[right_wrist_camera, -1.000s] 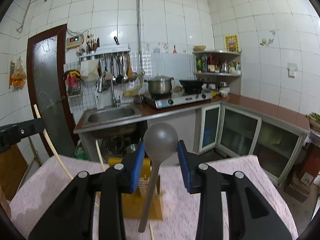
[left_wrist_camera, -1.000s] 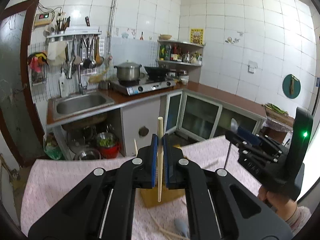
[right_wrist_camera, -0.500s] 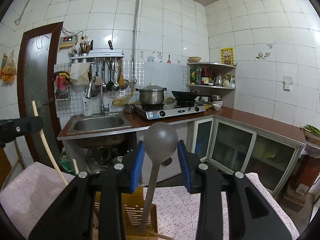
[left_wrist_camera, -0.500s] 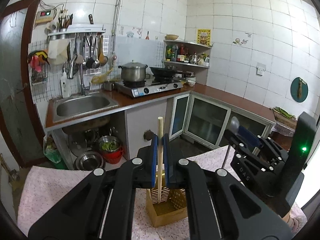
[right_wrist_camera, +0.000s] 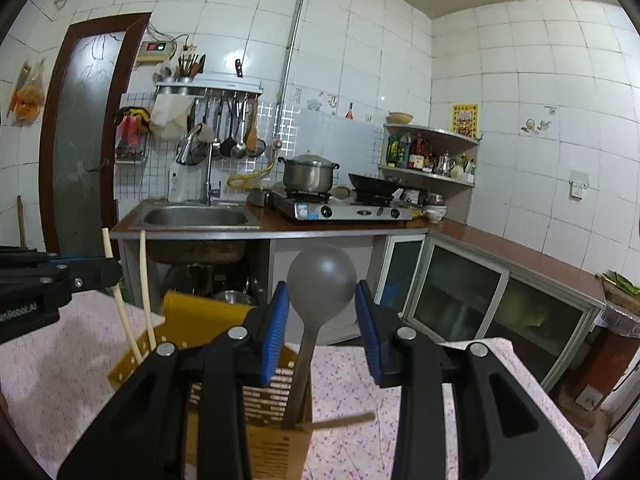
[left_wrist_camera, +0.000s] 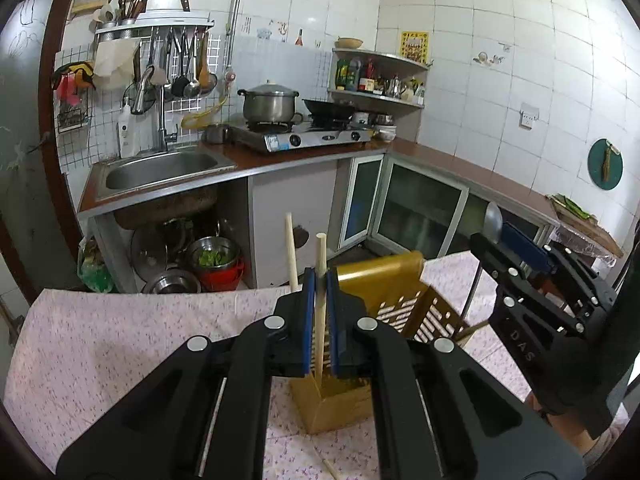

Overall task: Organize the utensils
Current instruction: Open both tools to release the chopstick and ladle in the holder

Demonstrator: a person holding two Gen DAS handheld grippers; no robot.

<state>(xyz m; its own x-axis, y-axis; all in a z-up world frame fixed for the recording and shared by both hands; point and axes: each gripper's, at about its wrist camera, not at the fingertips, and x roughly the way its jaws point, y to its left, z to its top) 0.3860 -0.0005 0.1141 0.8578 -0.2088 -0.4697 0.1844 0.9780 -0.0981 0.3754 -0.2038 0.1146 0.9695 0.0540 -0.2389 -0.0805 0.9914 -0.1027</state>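
Note:
A yellow slotted utensil holder (left_wrist_camera: 384, 304) stands on the pink-clothed table, also in the right wrist view (right_wrist_camera: 276, 396). My left gripper (left_wrist_camera: 320, 320) is shut on a wooden chopstick (left_wrist_camera: 320, 276) held upright over the holder, its lower end inside; a second chopstick (left_wrist_camera: 291, 254) stands in the holder beside it. Both show in the right wrist view (right_wrist_camera: 120, 300). My right gripper (right_wrist_camera: 322, 332) is open around a grey spoon (right_wrist_camera: 320, 276) whose handle reaches into the holder; the pads do not touch it. The right gripper shows in the left wrist view (left_wrist_camera: 516, 252).
A loose chopstick (right_wrist_camera: 344, 420) lies on the pink floral tablecloth (left_wrist_camera: 120, 340) by the holder; another (left_wrist_camera: 330, 468) lies near the front. Beyond the table's far edge are the sink counter (left_wrist_camera: 160, 168), stove with pot (left_wrist_camera: 268, 104) and glass cabinets (right_wrist_camera: 460, 296).
Both grippers came lower and closer over the holder. The chopstick's lower end and the spoon handle went down into it. The right gripper's jaws opened wider around the spoon.

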